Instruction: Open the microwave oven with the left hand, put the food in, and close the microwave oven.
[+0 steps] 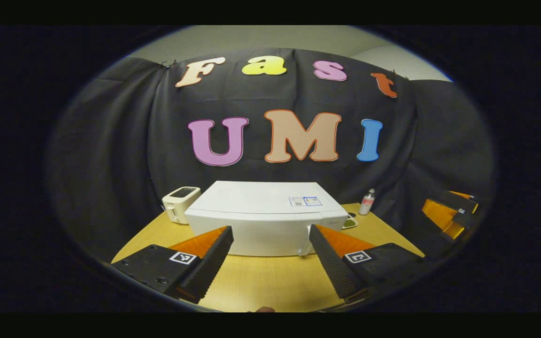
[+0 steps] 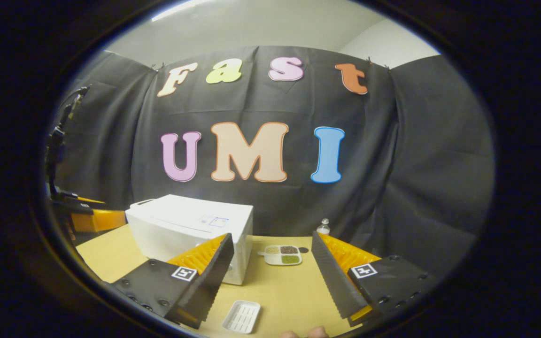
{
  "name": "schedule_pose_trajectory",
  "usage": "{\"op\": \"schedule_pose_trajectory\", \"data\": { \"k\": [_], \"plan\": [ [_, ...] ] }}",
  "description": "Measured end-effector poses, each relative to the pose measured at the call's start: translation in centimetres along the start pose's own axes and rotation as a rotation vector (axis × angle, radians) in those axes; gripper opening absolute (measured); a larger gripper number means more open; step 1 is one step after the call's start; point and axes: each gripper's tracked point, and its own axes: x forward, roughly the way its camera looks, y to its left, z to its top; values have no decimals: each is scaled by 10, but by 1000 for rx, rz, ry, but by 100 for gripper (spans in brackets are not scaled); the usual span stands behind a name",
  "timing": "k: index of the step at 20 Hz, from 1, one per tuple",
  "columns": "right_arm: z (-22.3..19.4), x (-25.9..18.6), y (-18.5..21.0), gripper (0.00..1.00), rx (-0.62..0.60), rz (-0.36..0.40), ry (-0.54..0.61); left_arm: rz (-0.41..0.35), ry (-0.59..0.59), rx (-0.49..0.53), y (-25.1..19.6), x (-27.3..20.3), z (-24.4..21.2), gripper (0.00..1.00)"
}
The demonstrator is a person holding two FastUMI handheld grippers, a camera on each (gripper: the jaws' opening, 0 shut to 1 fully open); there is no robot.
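A white microwave oven stands shut in the middle of the wooden table, its door handle at the right of its front. My left gripper hangs open above the table in front of the oven, nothing between its fingers. In the right gripper view the microwave oven sits to the left, and a white tray of food in compartments lies to its right. My right gripper is open and holds nothing. The other gripper appears orange and black at the far left.
A white toaster stands left of the oven. A small bottle stands at the back right of the table. A small empty white dish lies near the front edge. The right gripper appears at the far right.
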Motion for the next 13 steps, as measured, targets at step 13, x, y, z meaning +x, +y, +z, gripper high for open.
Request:
{"op": "schedule_pose_trajectory", "data": {
  "k": [13],
  "plan": [
    [4,-27,-12,96,29,-13,7,-12,7,-31,-6,-8,-1,98]
  ]
}}
